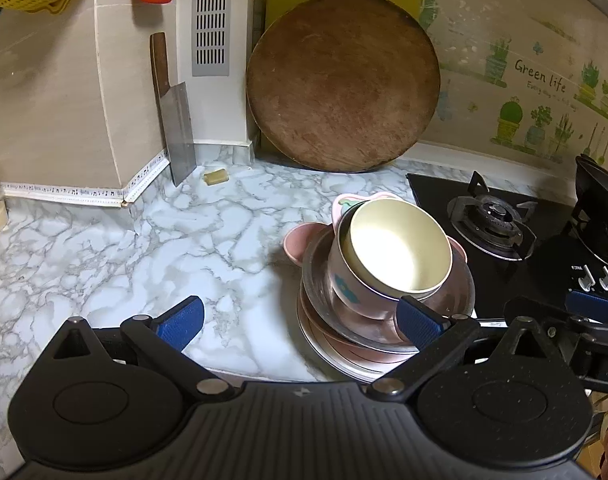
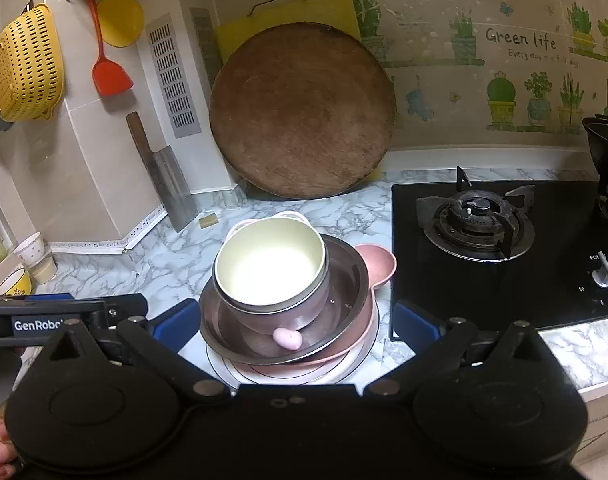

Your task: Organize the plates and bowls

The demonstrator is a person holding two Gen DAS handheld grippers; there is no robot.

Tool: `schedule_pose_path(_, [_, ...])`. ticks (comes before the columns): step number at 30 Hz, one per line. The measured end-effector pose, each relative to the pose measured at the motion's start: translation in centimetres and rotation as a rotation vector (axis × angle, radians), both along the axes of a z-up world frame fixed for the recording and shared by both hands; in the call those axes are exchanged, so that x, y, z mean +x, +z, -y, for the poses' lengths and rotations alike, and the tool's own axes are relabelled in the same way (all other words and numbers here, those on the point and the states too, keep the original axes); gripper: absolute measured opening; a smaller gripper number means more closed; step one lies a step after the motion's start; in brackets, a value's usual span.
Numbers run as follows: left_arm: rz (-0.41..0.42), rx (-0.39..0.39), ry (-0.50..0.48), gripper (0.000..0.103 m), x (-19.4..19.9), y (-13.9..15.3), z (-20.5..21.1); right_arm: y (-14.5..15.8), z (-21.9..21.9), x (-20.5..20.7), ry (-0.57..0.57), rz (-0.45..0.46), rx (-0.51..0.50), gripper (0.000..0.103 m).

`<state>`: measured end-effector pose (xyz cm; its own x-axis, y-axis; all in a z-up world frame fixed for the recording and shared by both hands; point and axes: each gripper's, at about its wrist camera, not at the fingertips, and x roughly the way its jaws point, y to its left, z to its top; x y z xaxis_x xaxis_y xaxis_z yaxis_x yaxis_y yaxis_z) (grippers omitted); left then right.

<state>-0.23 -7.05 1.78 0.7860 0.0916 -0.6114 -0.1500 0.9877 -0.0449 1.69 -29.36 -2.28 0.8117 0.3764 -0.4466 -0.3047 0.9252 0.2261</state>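
A stack of dishes stands on the marble counter [image 1: 144, 248] beside the stove. A cream bowl [image 1: 400, 246] sits tilted in a pink flowered bowl [image 1: 344, 284], inside a steel bowl [image 1: 460, 288], on pink plates and a white plate [image 2: 360, 356]. The cream bowl [image 2: 270, 260] also shows in the right wrist view, with the steel bowl [image 2: 344, 280] under it. My left gripper [image 1: 300, 322] is open, its right fingertip at the stack's front left. My right gripper [image 2: 296, 320] is open, its fingers on either side of the stack's near edge.
A round wooden board [image 1: 342, 84] and a yellow board [image 2: 288, 12] lean on the back wall. A cleaver [image 1: 176, 128] leans in the corner. The black gas stove [image 2: 480, 232] lies right of the stack. Cups [image 2: 32, 256] stand at the far left.
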Motion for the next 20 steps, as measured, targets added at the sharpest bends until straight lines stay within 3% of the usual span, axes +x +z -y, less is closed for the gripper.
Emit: schedule_pose_path(20, [-0.002, -0.006, 0.024, 0.103, 0.6, 0.1, 1.4, 0.3, 1.2, 1.1, 0.037, 0.005, 0.008, 0.103])
